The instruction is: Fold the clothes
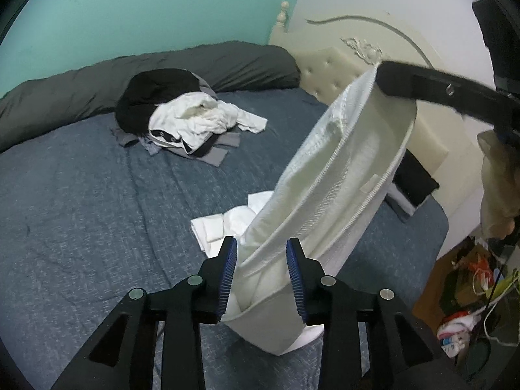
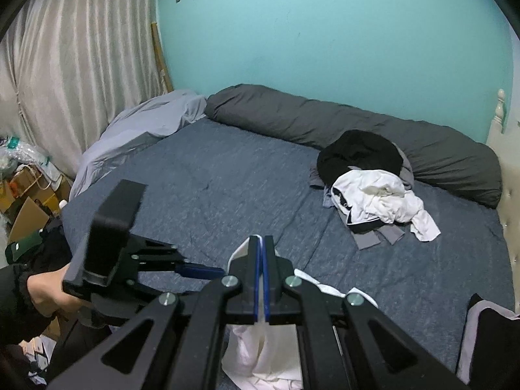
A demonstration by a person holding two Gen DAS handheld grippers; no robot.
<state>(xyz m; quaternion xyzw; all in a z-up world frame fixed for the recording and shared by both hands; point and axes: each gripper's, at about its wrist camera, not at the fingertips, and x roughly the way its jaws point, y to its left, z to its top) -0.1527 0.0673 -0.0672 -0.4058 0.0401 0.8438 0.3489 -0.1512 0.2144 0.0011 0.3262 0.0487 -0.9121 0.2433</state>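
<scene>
A white ribbed garment (image 1: 341,169) hangs stretched over the bed between my two grippers. In the left wrist view my left gripper (image 1: 261,276) is open; the garment's lower end passes between its blue pads (image 1: 229,276), which do not press on it. My right gripper (image 1: 383,76) holds the garment's upper end at the top right. Seen from the right wrist, my right gripper (image 2: 261,250) is shut on the white garment (image 2: 260,351), and my left gripper (image 2: 211,273) sits low on the left, held by a hand (image 2: 45,292).
A pile of black, white and grey clothes (image 1: 182,113) (image 2: 373,188) lies near the long grey pillow (image 2: 325,120). Folded white cloth (image 1: 217,230) rests on the blue bedcover (image 1: 81,195). A folded dark stack (image 1: 412,182) sits by the headboard (image 1: 341,65). Floor clutter (image 1: 471,292) lies beside the bed.
</scene>
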